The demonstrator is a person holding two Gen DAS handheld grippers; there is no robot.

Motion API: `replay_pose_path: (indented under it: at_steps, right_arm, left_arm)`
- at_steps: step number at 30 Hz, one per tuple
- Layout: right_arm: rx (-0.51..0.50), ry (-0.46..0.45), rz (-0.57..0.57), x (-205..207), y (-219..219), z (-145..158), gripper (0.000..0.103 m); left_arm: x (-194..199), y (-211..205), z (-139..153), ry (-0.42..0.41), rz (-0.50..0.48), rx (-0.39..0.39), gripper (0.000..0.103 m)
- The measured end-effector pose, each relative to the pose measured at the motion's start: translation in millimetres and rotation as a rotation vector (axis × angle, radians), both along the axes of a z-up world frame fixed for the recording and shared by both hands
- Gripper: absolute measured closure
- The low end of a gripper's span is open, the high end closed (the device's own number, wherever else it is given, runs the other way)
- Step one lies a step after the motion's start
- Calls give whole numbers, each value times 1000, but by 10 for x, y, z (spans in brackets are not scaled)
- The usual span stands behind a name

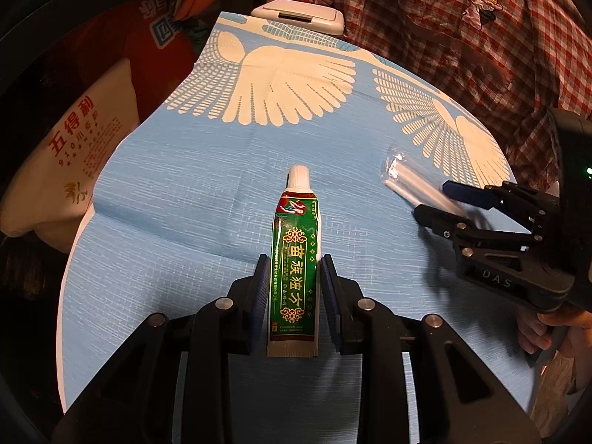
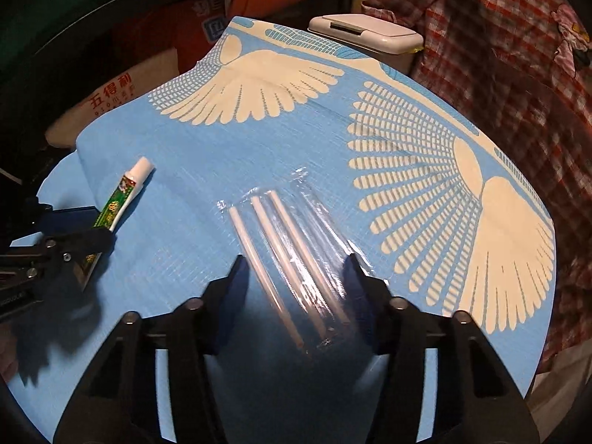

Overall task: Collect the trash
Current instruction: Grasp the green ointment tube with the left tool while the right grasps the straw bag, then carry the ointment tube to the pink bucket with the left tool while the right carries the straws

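Observation:
A green ointment tube (image 1: 294, 259) with a white cap lies on the blue cloth (image 1: 185, 192), cap pointing away. My left gripper (image 1: 294, 262) is shut on its middle, one pad against each side. In the right wrist view the tube (image 2: 122, 196) sits at the left, in the left gripper (image 2: 96, 227). A clear plastic packet of white straws (image 2: 292, 244) lies slantwise on the cloth. My right gripper (image 2: 296, 262) straddles its near half, and the blurred pads do not visibly press it. The left wrist view shows the packet (image 1: 407, 181) inside the right gripper (image 1: 436, 199).
A white bin with a flap lid (image 2: 364, 31) stands just past the table's far edge. A person in a red plaid shirt (image 1: 462, 37) is at the right. Printed sacks (image 1: 74, 155) and a red bag crowd the left side. The cloth (image 2: 222, 140) carries pale bird prints.

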State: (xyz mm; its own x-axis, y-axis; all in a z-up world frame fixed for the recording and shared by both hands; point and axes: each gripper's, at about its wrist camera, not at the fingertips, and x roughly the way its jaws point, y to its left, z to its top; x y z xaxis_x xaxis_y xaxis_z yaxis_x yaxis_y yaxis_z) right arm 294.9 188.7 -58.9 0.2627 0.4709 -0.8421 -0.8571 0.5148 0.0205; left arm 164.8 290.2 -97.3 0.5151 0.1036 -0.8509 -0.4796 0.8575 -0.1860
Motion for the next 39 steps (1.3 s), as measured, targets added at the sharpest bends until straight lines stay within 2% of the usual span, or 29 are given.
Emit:
replay_pose_path:
  at_steps: [1, 3, 5, 14, 23, 33, 39]
  right_arm:
    - [2, 5, 0, 9, 5, 0, 70]
    - [0, 15, -2, -16, -13, 5, 92]
    - [-1, 17, -6, -43, -37, 22, 97]
    - [59, 16, -104, -225, -461, 340, 98]
    - [131, 3, -233, -598, -1100, 753, 98]
    - [228, -80, -329, -1082, -1758, 1242, 98]
    - [259, -145, -391, -1318, -2034, 1301, 98]
  left_arm:
    - [3, -6, -3, 2, -4, 0, 75]
    - [1, 2, -20, 12, -11, -5, 75]
    - [-2, -7, -35, 18, -16, 0, 75]
    - [-33, -14, 13, 12, -26, 7, 77]
    - [-172, -136, 269, -37, -37, 39, 77]
    - [-370, -325, 562, -94, -46, 77, 77]
    - [-473, -454, 712, -125, -52, 87, 77]
